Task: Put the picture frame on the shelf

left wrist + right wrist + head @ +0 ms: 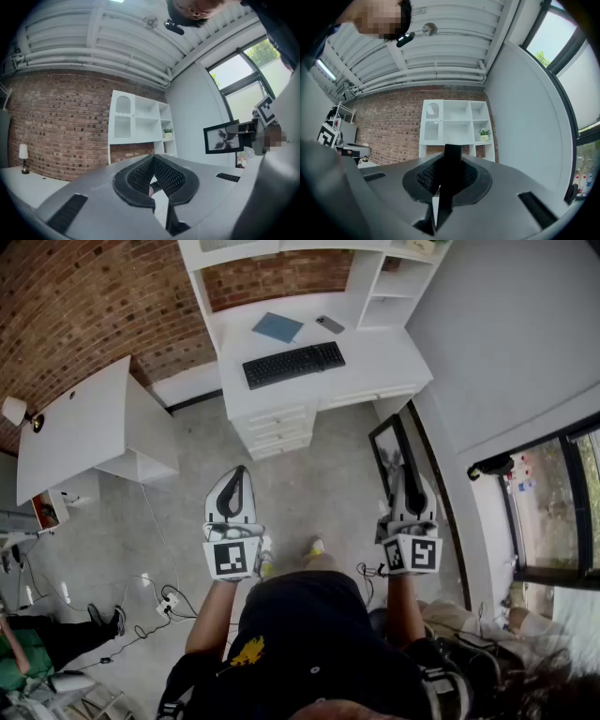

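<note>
Between jaws of right gripper (405,486): thin black rectangular picture frame (388,448), pinched by its edge, off the floor.
Likely light, stiff, fragile glazing; rim grip suits. Left gripper (235,476) pressed together, empty.

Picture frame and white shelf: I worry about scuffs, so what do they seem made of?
Picture frame: slim black border, matte and even, so painted wood or plastic; I cannot tell which, nor whether it is glazed. Shelf: flat, uniformly white panels with square edges, probably painted or laminated board, low sheen.
</note>
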A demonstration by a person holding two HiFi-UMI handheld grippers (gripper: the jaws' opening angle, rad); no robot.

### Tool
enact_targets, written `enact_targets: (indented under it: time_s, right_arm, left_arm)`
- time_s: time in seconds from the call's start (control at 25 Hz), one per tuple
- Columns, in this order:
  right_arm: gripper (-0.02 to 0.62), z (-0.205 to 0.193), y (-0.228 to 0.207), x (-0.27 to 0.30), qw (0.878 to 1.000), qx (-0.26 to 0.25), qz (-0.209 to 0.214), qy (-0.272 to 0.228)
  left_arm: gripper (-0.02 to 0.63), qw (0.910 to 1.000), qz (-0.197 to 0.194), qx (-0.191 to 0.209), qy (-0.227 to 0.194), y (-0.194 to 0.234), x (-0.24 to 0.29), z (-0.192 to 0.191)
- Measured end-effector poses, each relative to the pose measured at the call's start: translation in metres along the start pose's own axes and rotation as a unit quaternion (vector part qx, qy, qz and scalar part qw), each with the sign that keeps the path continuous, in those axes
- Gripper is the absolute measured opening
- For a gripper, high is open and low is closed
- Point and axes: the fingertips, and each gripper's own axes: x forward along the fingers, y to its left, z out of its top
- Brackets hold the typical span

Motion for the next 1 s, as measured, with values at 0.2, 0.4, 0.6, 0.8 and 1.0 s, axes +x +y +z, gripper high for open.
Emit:
enact_targets:
  time_s: [0.2, 0.4, 0.6, 0.8, 1.0]
  right_arm:
    - [0.029, 0.011, 0.043, 0.015, 0.999, -0.006, 0.023, -0.028]
    - [0.029, 0.013, 0.09, -0.014, 0.999, -0.008, 0.017, -0.031]
    - [0.029, 0.016, 0.118, -0.038, 0.999, 0.005, 0.019, -0.046]
    - [0.029, 0.029, 0.135, -0.053, 0.998, 0.006, 0.018, -0.058]
    - [0.029, 0.033, 0.145, -0.061, 0.999, 0.0, 0.009, -0.054]
  left_arm:
    - [0.018, 0.9983, -0.016, 0.016, -0.053, 0.01, -0.006, 0.01]
    - [0.018, 0.9962, -0.04, 0.0, -0.078, 0.023, -0.037, 0.015]
    - [0.018, 0.994, -0.05, -0.002, -0.097, 0.031, -0.066, 0.017]
    - [0.018, 0.9937, -0.056, 0.0, -0.097, 0.04, -0.084, 0.017]
    - [0.018, 0.9931, -0.058, 0.002, -0.101, 0.047, -0.095, 0.02]
